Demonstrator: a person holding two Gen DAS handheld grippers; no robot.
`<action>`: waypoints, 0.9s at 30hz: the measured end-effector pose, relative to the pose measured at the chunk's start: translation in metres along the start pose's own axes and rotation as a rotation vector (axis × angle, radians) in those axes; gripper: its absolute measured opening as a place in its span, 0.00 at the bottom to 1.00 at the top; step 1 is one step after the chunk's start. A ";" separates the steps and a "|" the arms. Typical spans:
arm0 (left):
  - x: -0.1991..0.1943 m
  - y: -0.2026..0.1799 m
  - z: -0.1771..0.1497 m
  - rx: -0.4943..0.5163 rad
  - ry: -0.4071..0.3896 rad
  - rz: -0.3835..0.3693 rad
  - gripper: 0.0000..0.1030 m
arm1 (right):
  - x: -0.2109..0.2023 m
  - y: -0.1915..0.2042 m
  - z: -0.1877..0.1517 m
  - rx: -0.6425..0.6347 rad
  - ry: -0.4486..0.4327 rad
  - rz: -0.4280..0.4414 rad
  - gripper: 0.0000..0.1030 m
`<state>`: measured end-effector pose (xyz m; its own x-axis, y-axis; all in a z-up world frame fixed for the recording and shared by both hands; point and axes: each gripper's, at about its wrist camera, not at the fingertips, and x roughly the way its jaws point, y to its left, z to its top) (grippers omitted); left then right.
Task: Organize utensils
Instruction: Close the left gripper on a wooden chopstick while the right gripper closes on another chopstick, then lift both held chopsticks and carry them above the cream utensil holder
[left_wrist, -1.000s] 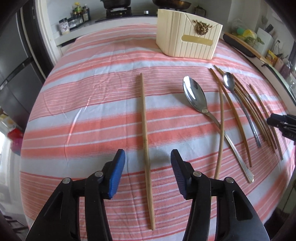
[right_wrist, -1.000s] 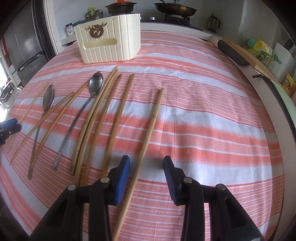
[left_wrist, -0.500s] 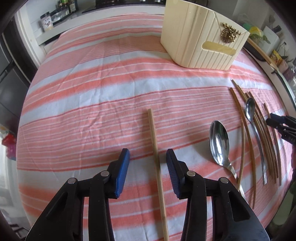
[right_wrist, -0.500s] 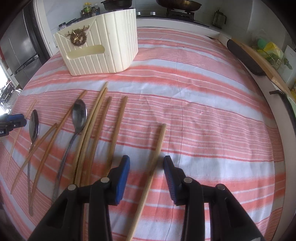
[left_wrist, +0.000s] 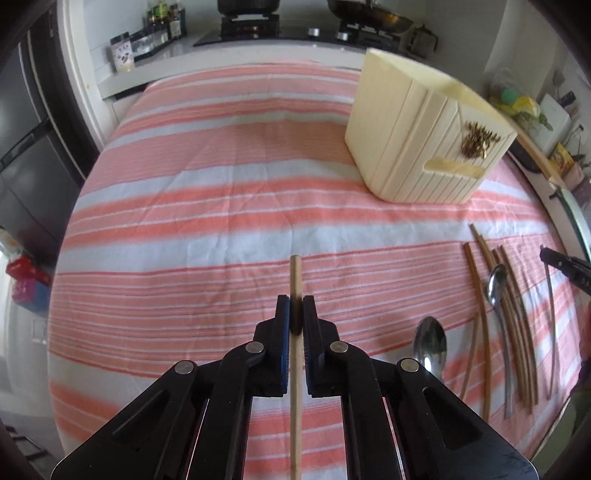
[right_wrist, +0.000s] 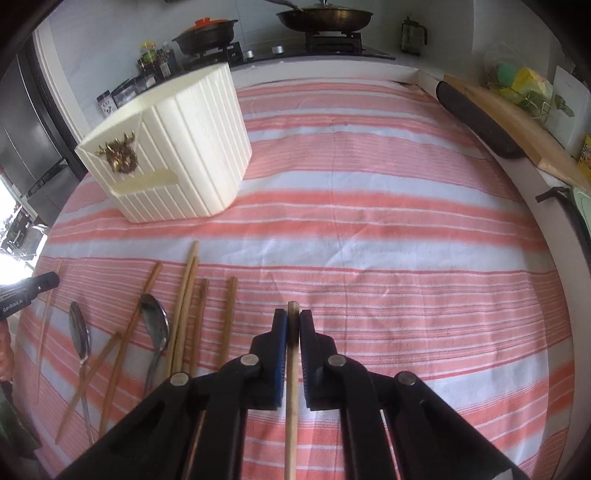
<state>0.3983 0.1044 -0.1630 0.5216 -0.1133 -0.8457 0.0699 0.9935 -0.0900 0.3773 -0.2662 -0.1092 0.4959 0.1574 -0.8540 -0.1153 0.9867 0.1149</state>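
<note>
Judging progress: barely begun; nothing shows inside the holder, and nearly every utensil lies out on the cloth.
Striped tablecloth (right_wrist: 388, 229): covers the whole table and carries everything.
Cream holder (left_wrist: 417, 147): stands upright at the far side of the cloth, well apart from both grippers; from here I cannot see its inside, so whether it holds anything I cannot tell.
Left gripper (left_wrist: 295, 314): clamped tight on a light chopstick (left_wrist: 295, 273), whose tip pokes out just past the blue pads.
Right gripper (right_wrist: 291, 325): likewise pinched on its own chopstick (right_wrist: 292, 314), the shaft running back between the arms.
Loose chopsticks (right_wrist: 186, 295): a scattered bunch on the cloth between the two grippers, some crossing.
Spoons: a large spoon (left_wrist: 430, 341) and a slimmer spoon (left_wrist: 496, 284) among the sticks.
Left to do: as I judge it, carry both held sticks to the holder, then clear the rest.
</note>
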 end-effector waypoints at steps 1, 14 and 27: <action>-0.012 0.001 0.002 -0.003 -0.030 0.001 0.04 | -0.012 0.001 0.002 0.003 -0.024 0.012 0.07; -0.162 0.001 -0.012 -0.043 -0.324 -0.087 0.04 | -0.176 0.031 -0.002 -0.114 -0.287 0.121 0.07; -0.224 -0.019 0.059 -0.037 -0.495 -0.129 0.03 | -0.232 0.051 0.060 -0.151 -0.504 0.081 0.06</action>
<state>0.3297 0.1101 0.0594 0.8517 -0.2184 -0.4764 0.1349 0.9697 -0.2035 0.3076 -0.2496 0.1254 0.8280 0.2701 -0.4914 -0.2748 0.9593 0.0643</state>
